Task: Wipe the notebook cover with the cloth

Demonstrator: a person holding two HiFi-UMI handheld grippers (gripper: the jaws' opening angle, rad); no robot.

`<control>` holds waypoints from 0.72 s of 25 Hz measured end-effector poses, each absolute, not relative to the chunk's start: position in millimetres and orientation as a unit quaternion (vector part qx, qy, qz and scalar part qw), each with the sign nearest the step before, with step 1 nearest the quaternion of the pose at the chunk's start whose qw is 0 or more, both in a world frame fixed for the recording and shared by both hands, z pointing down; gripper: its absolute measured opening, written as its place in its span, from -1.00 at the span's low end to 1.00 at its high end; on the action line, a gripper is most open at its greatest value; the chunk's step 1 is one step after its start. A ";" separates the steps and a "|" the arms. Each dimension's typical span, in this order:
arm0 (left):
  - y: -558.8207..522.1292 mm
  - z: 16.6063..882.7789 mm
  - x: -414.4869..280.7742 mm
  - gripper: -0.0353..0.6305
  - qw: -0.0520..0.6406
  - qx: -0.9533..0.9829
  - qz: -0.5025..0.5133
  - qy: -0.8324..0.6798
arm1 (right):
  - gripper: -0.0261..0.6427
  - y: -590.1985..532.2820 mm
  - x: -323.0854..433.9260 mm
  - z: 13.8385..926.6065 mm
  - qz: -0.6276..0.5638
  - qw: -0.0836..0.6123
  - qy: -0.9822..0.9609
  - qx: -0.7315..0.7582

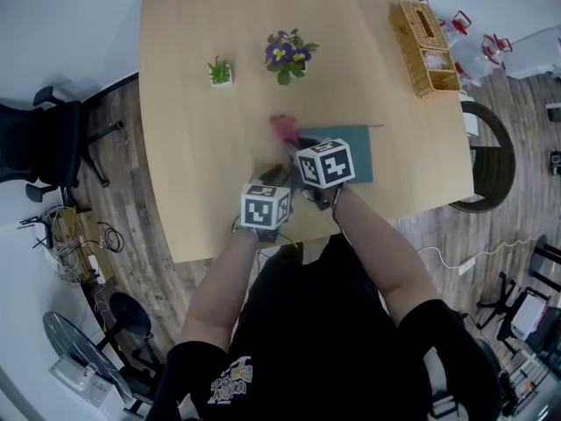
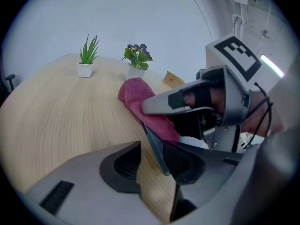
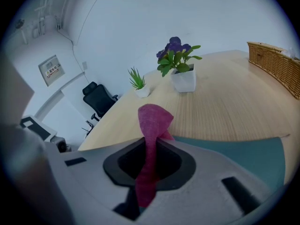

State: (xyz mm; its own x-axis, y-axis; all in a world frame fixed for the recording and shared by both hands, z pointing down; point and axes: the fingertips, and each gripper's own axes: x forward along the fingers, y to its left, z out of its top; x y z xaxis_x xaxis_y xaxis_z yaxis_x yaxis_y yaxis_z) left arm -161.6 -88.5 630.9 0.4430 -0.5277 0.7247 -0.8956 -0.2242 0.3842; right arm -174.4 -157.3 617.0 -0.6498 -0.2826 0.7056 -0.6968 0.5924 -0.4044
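my right tongs (image 3: 149,161) are pressed together on the pink cloth (image 3: 152,121). a strip of it is pinched between the pads and the loose end stands up in a bunch past the tips. the bunch sits over the left far corner of the teal notebook (image 1: 355,152); i cannot tell whether it touches the cover.

the notebook lies flat on the wooden table (image 1: 202,103), close to my edge, in line with the pot of purple flowers (image 1: 287,55). my left tongs (image 2: 151,150) are spread at the notebook's left side. its thin edge runs between the pads, right up against the one nearer my other hand, with bare wood showing between it and the other pad, so nothing is squeezed there.

a small green plant (image 1: 220,72) stands left of the flowers, and a wicker basket (image 1: 422,46) sits at the far right corner.
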 end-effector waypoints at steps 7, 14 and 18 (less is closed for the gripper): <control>-88.5 630.1 -161.9 -0.47 0.404 0.748 0.229 -0.475 | -0.76 -160.8 -166.6 617.6 0.328 0.308 -0.843 0.295; -89.0 630.1 -161.4 -0.47 0.401 0.748 0.230 -0.476 | -0.76 -170.8 -144.0 617.9 0.333 0.300 -0.837 0.315; -88.5 630.7 -161.4 -0.47 0.399 0.748 0.230 -0.477 | -0.76 -174.4 -123.9 618.5 0.334 0.297 -0.832 0.329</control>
State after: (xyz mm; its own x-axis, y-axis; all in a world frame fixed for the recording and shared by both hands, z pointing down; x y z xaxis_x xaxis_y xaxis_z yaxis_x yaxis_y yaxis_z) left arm -161.4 -88.5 630.7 0.4379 -0.5301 0.7261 -0.8983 -0.2250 0.3775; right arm -123.9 -174.4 618.5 -0.6078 -0.3485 0.7135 -0.7454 0.5602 -0.3613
